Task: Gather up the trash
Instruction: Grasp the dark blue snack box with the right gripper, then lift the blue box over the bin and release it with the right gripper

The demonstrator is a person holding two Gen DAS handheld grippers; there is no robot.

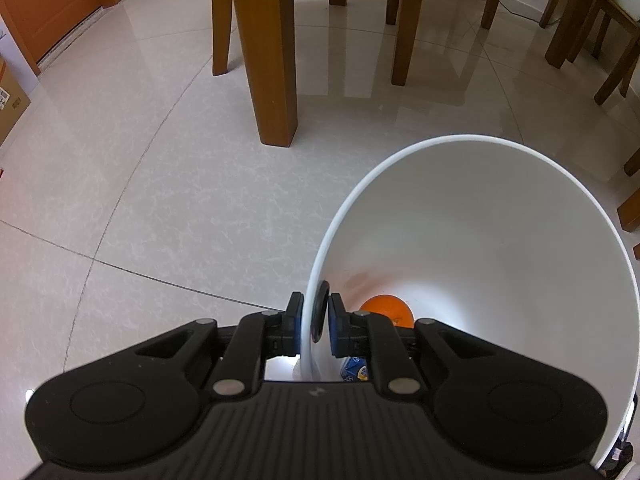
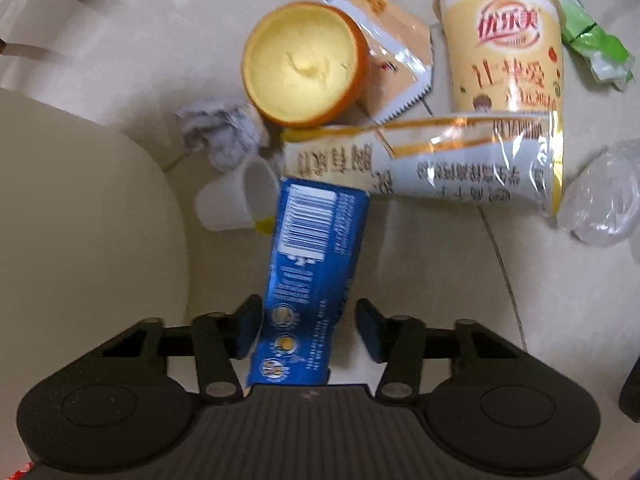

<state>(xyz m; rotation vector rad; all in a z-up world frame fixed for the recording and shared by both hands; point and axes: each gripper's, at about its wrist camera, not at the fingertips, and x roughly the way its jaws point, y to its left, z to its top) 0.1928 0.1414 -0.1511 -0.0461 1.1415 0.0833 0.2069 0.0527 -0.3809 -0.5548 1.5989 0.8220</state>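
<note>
Straddling the blue carton, your right gripper is released: the left finger sits at the carton's edge, the right finger stands apart from it, so nothing is grasped yet. The carton lies lengthwise between the fingers, barcode up, which suits a squeeze across its narrow width. Beyond it the trash lies clustered on the floor: a small white cup just left of the carton's far end, a flattened wrapper across it, an orange peel half with a sachet behind, a crumpled tissue, a tall drink cup, a green wrapper and a clear plastic lid. The pale curved wall at the left is probably the bin.

Your left gripper is clenched on the rim of the white bin, one finger outside, one inside. This hold likely steadies and angles the bin toward the pile. Inside, an orange piece and a blue item are visible.
</note>
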